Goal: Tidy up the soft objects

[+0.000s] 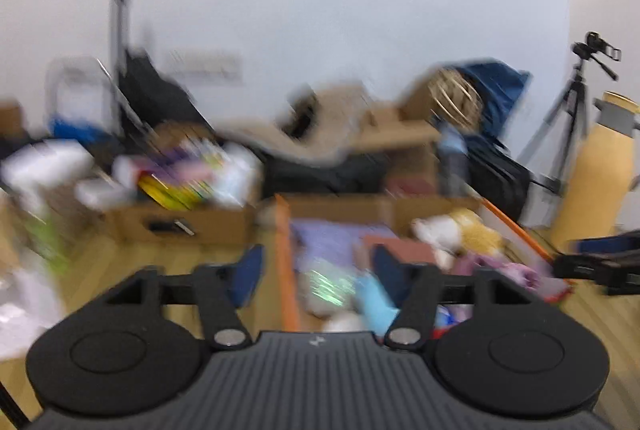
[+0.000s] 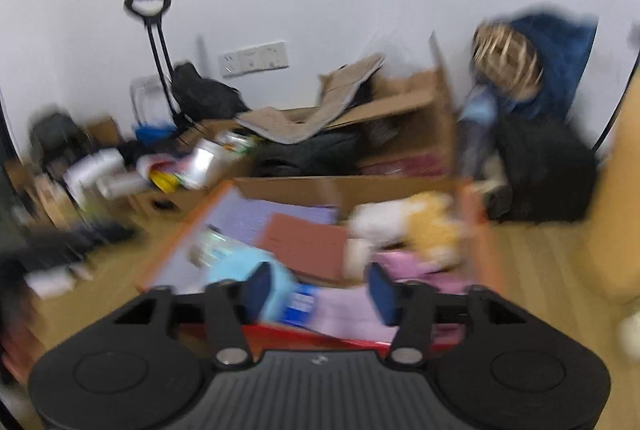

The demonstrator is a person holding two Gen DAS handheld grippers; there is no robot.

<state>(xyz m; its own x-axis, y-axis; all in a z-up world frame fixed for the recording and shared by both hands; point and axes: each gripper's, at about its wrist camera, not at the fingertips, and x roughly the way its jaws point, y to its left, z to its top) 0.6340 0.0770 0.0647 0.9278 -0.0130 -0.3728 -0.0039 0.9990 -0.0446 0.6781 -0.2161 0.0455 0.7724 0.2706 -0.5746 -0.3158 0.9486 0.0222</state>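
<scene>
**A:** Where are the soft things?

**B:** In the shallow orange-rimmed cardboard tray [image 2: 476,230] on the pale wooden floor [image 1: 200,254], straight ahead of both tools. A white and yellow plush toy [image 2: 416,222] lies at its far right corner, beyond the right gripper [image 2: 318,288] and a little to its right. A light blue soft item [image 2: 236,268] sits just beyond that gripper's left fingertip, and a pink fabric piece [image 2: 404,264] lies past its right one. All of it is blurred.

**A:** Anything else in the tray?

**B:** A flat reddish-brown card [image 2: 308,244] in the middle, lying on a lilac sheet [image 2: 264,214] that reaches the far left corner.

**A:** And the tools?

**B:** Both have their blue-padded fingers spread apart with nothing between them. The left gripper [image 1: 316,270] hangs over the tray's near left edge: its left finger is outside the orange rim, its right finger over the contents.

**A:** What stands around?

**B:** Beyond the tray, a large open brown cardboard box [image 2: 404,110] with loose flaps. To the far left, a smaller cardboard box of mixed clutter [image 1: 180,186] and a black trolley with a tall looped handle [image 2: 158,42]. To the far right, a dark blue cloth bundle [image 2: 560,54] behind a woven wicker ball [image 2: 506,60], then a grey camera tripod [image 1: 576,102].
</scene>
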